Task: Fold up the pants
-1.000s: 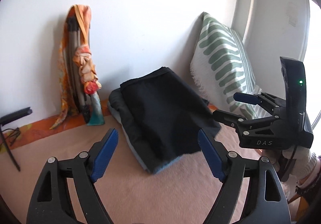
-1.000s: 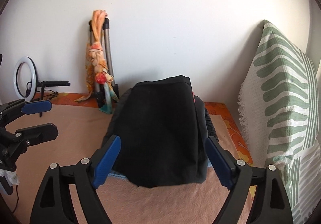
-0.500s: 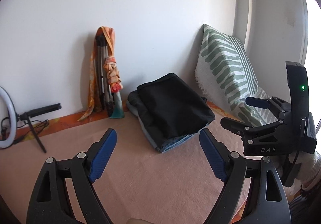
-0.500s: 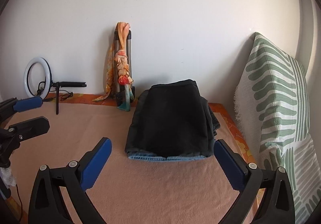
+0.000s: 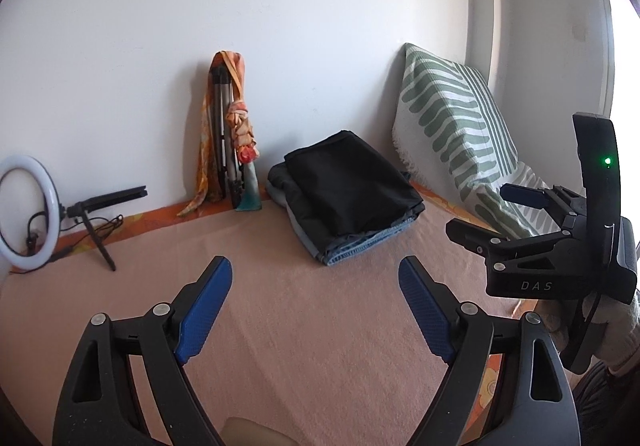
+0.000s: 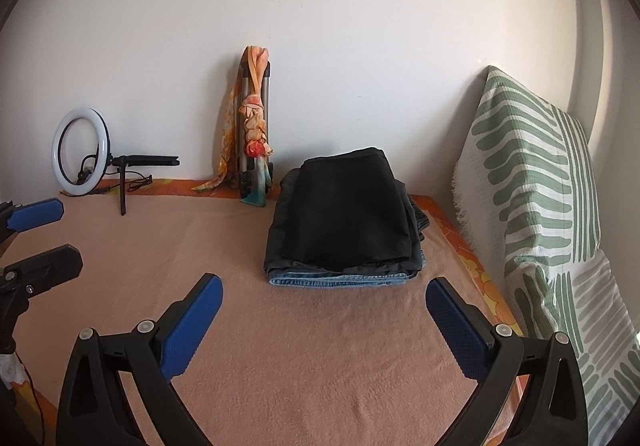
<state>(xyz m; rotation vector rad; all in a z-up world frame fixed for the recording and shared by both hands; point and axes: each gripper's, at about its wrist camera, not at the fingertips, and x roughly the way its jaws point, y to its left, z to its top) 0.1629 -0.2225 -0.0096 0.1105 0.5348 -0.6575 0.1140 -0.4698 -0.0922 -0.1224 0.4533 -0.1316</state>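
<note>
Risk: we judge the folded black fabric pants [image 6: 344, 214] could slide off the folded blue denim [image 6: 344, 280] beneath if nudged. Pants: neat rectangle, atop the stack on the peach blanket [image 6: 300, 358], near the wall. Left gripper [image 5: 316, 306] and right gripper [image 6: 324, 322]: jaws apart, empty.

Jeans [image 6: 344, 280] mostly hidden under black pants [image 6: 344, 214]
</note>
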